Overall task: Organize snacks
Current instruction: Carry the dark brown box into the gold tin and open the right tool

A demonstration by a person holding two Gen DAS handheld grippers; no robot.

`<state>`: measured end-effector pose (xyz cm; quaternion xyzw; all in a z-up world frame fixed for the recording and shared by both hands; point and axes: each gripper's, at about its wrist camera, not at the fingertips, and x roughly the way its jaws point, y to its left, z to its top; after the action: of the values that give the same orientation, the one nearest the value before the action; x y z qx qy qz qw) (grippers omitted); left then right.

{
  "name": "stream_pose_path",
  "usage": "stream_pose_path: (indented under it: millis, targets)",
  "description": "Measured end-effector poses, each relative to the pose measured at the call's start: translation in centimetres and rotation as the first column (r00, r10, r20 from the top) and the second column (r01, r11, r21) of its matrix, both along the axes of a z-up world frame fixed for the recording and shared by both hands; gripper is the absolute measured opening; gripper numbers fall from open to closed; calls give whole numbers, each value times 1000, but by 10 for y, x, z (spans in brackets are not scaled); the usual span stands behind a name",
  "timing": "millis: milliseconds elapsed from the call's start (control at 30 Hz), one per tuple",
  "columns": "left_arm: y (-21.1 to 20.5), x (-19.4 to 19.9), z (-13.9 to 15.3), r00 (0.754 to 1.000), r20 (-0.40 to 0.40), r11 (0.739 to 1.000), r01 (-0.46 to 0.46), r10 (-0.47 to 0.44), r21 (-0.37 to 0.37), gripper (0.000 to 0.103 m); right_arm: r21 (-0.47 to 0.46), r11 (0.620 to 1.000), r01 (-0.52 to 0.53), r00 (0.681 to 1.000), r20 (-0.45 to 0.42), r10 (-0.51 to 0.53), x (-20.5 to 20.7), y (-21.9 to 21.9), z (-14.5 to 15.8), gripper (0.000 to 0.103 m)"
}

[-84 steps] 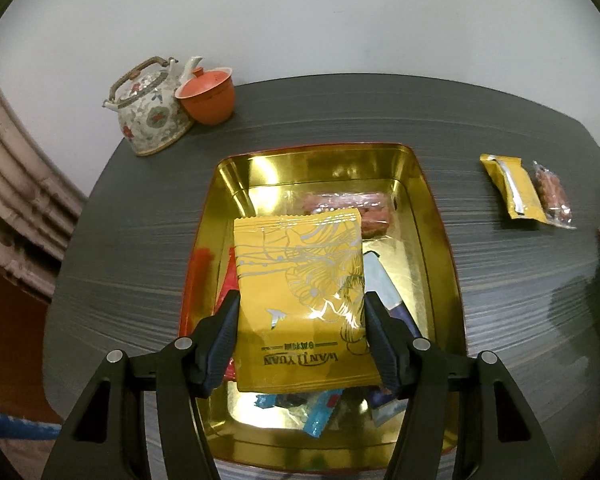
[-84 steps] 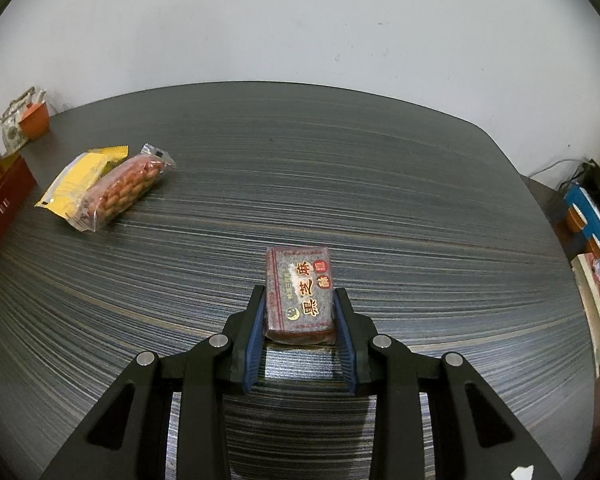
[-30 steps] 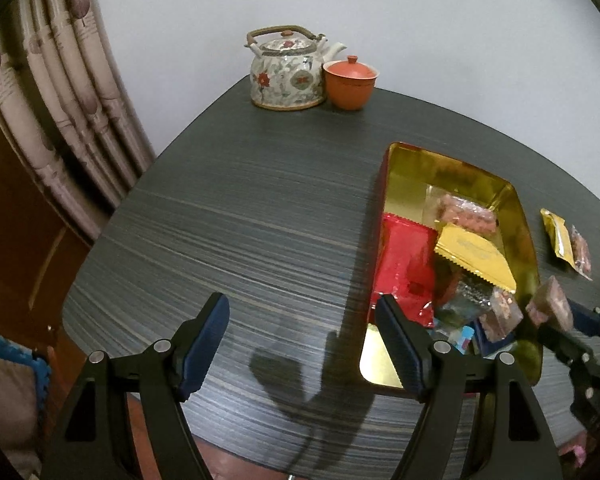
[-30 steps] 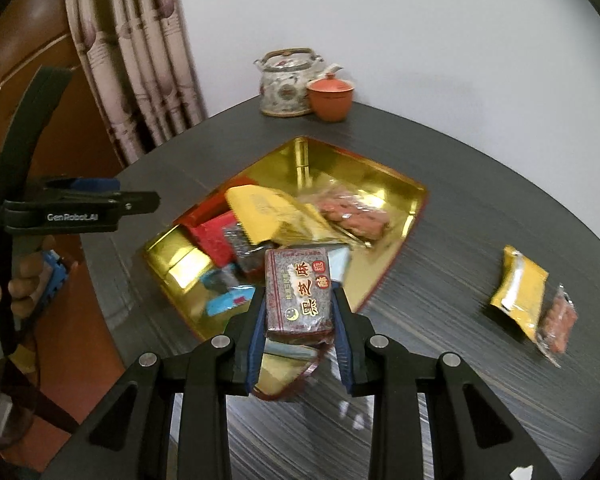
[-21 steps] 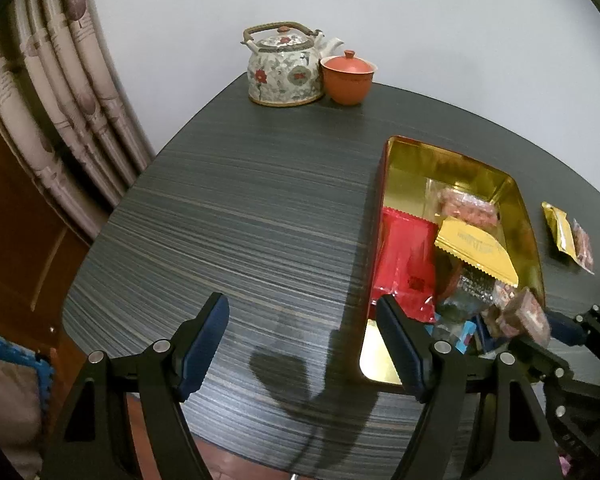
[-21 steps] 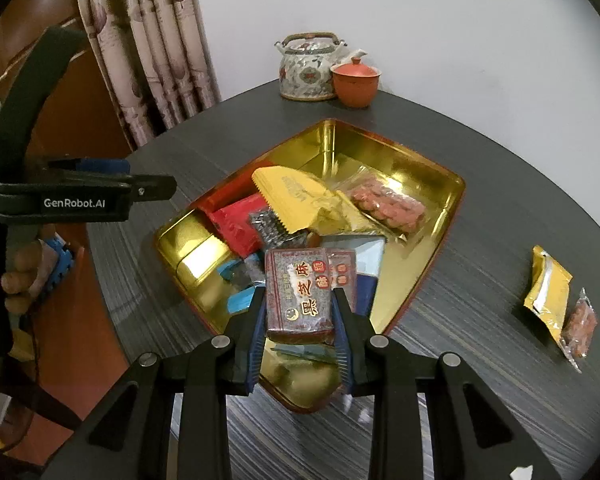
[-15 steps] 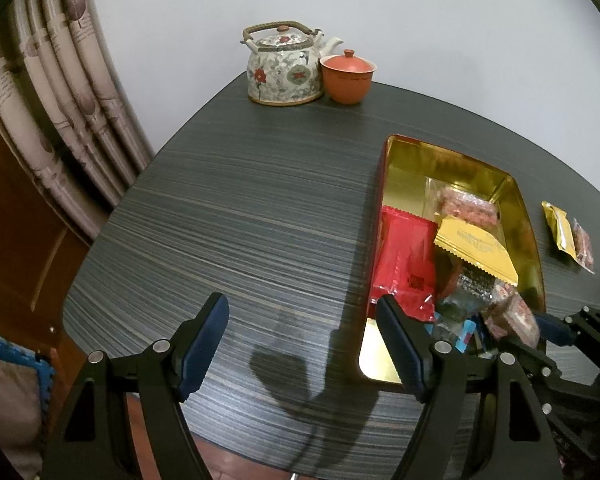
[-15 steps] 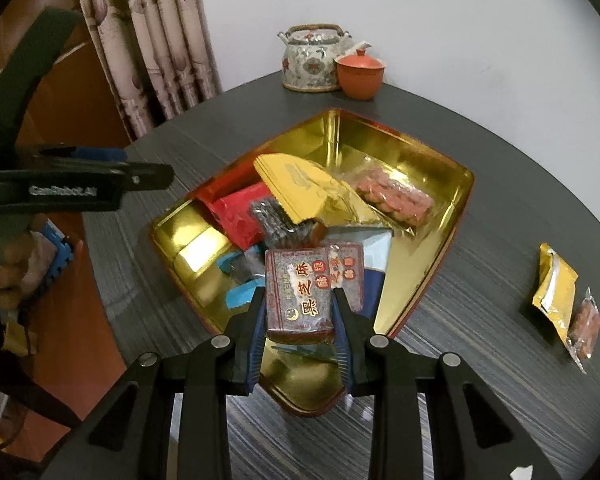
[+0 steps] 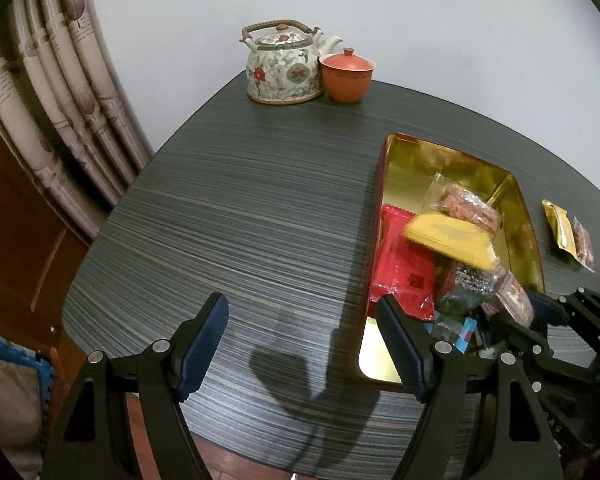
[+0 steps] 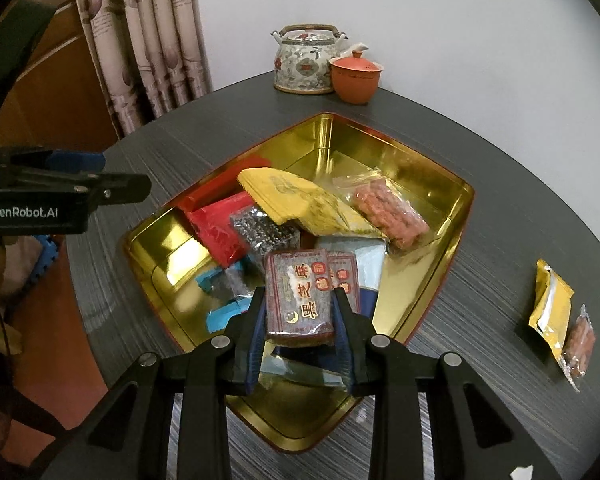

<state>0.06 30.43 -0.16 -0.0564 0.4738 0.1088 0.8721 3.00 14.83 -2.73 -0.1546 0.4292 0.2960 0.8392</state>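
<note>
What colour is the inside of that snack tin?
Shiny gold inside the tin, with a red outer edge; the right wrist view shows it best.

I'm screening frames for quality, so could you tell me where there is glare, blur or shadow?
Left wrist view: yellow packet smeared by blur; gripper's shadow on the table. Right wrist view: glare off the gold tray; brown snack bar sharp.

A flowered teapot [image 9: 283, 66] with a woven handle stands at the far edge of the dark striped table [image 9: 240, 216], top centre of the frame. An orange lidded cup [image 9: 347, 74] sits just beside it on the right. Patterned curtains [image 9: 56, 108] hang at the left, before a white wall [image 9: 440, 20].
</note>
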Motion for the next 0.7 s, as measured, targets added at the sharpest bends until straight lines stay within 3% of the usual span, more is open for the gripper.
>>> stream_pose_path:
  millis: [267, 333, 467, 700]
  targets:
    - [-1, -1, -2, 1000, -1, 1000, -1, 1, 2, 77, 15, 1000, 0, 1000, -10, 0, -3, -2, 1, 33]
    - [-1, -1, -2, 1000, -1, 1000, -2, 2, 3, 77, 22, 1000, 0, 1000, -16, 1, -3, -2, 1, 36]
    - [-2, -1, -3, 1000, -2, 1000, 1, -1, 5, 77, 33, 999, 5, 1000, -11, -5, -5, -2, 3, 53]
    - [-2, -1, -3, 1000, -2, 1000, -1, 1, 8, 77, 77, 996, 41, 999, 13, -42, -3, -19, 18, 58]
